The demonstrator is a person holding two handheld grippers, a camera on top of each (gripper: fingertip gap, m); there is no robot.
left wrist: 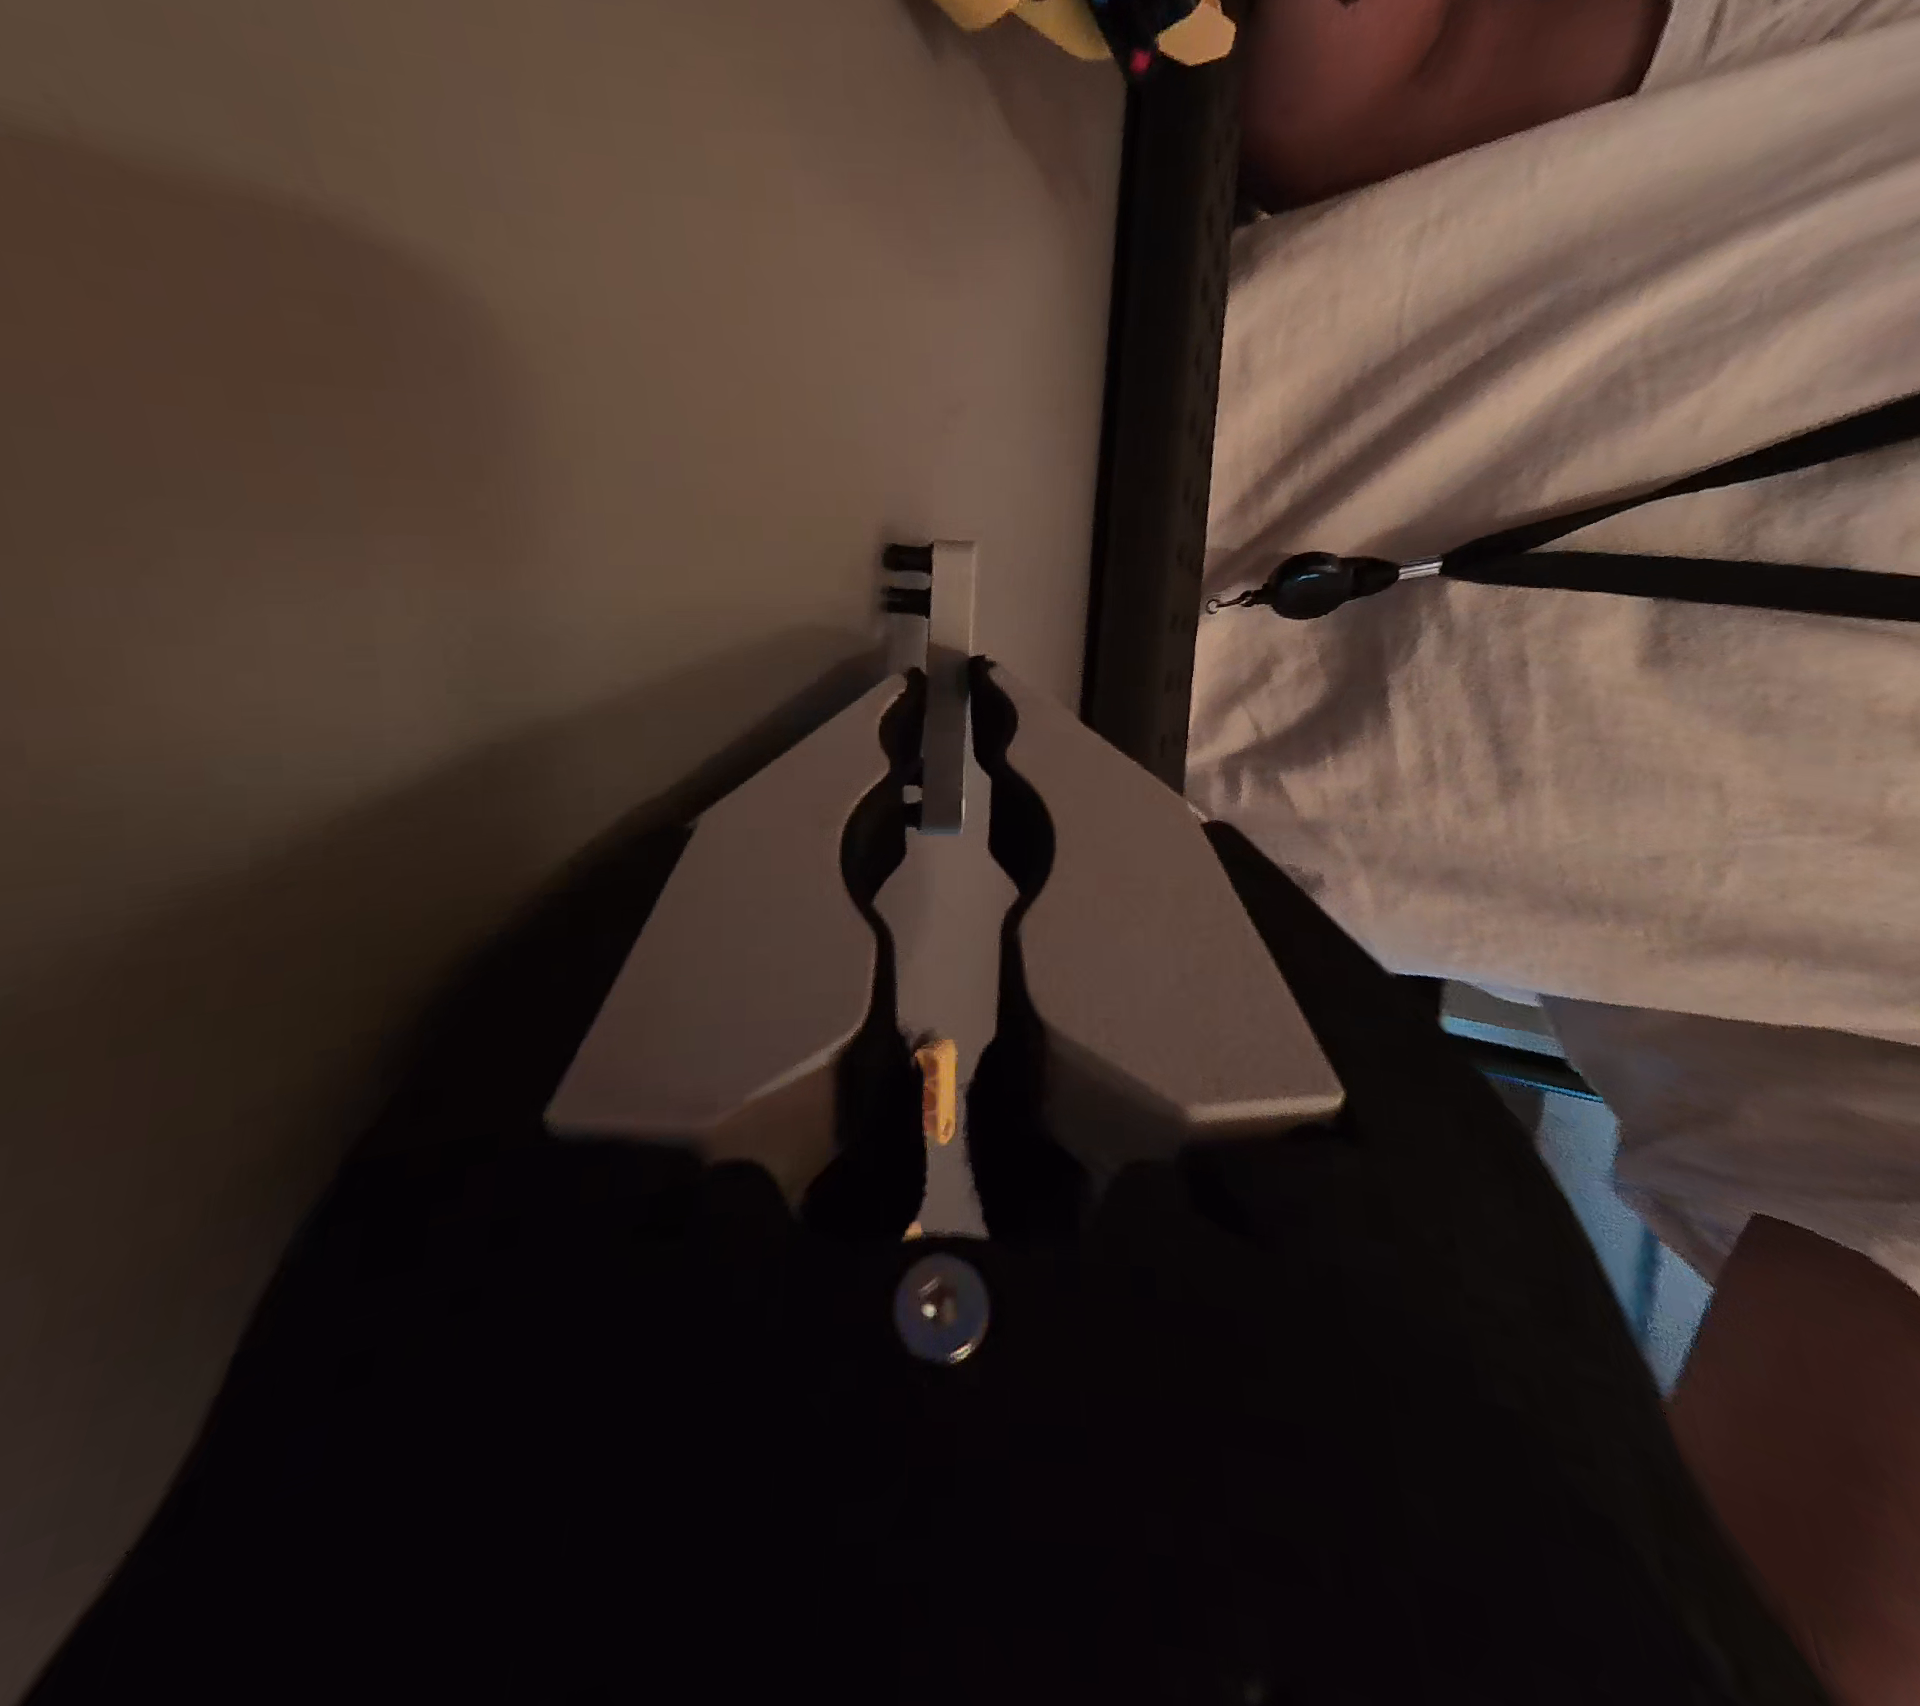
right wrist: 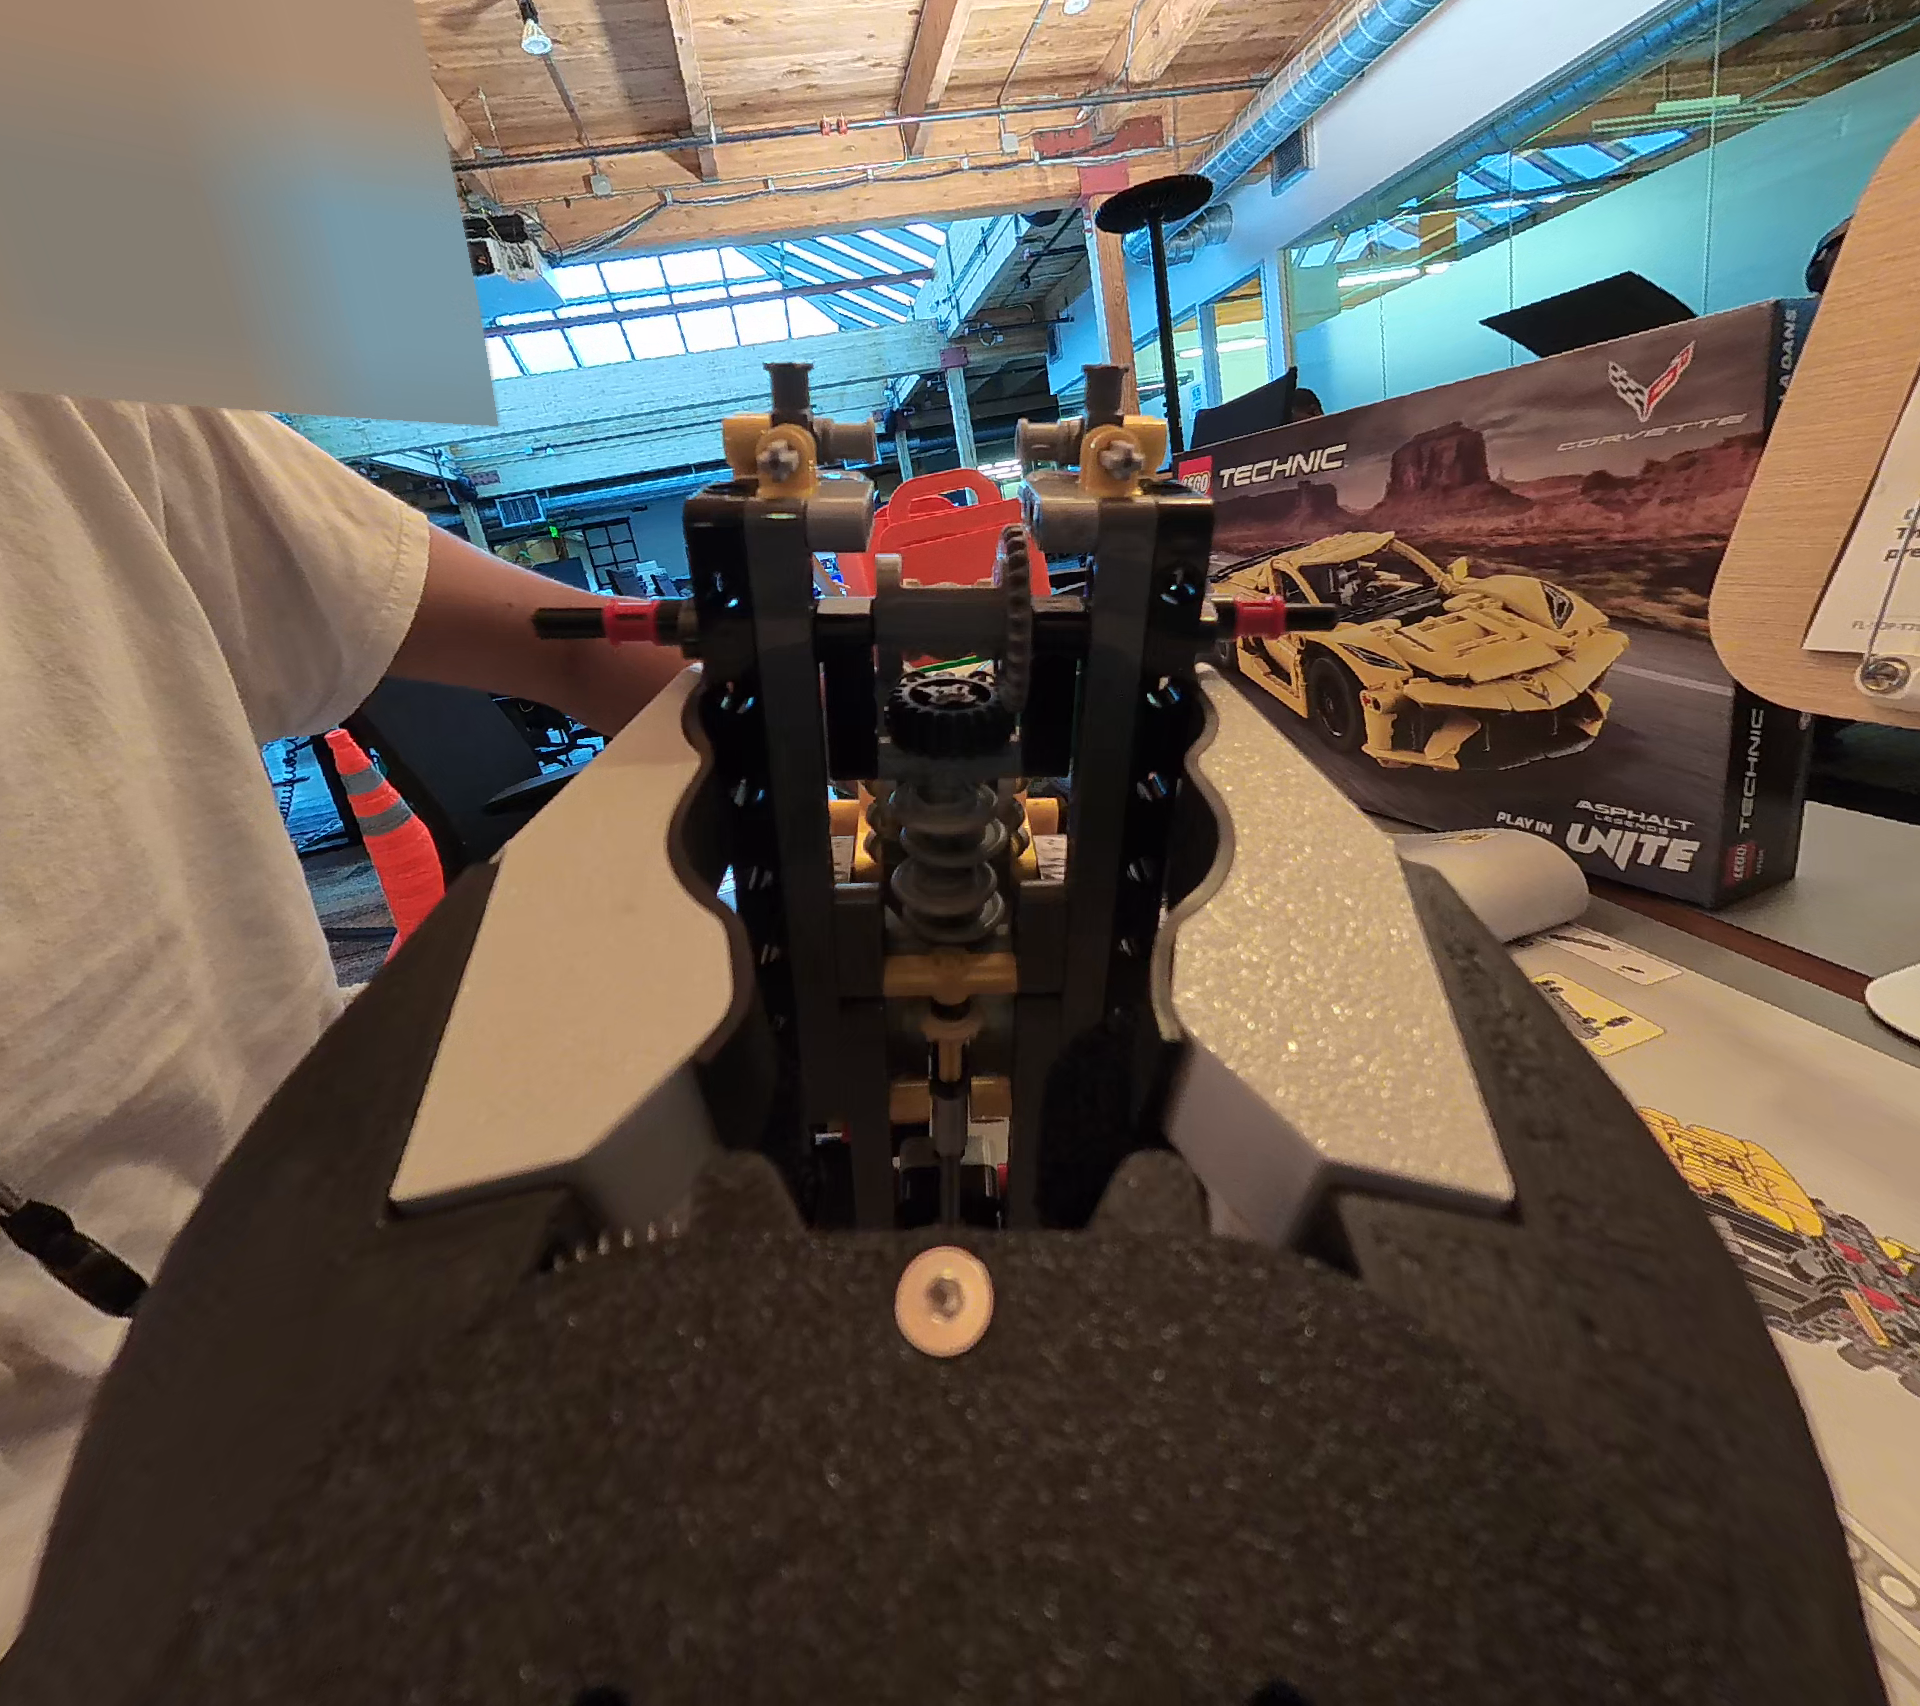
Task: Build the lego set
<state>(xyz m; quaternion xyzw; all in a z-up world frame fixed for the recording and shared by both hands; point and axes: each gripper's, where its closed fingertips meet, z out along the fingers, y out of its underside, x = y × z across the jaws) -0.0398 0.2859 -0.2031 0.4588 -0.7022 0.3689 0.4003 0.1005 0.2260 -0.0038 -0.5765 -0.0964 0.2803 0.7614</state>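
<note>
Our right gripper [right wrist: 951,825] has its jaws clamped on the dark grey and black lego car frame [right wrist: 948,721] with its gears and yellow connectors, holding it upright off the pale table [right wrist: 1787,908], probably so the open side is easy to reach. Our left gripper [left wrist: 948,680] pinches a flat light grey lego beam with black pins [left wrist: 948,669], presumably to join them. Beside the frame stands the dark set box [right wrist: 1507,596].
</note>
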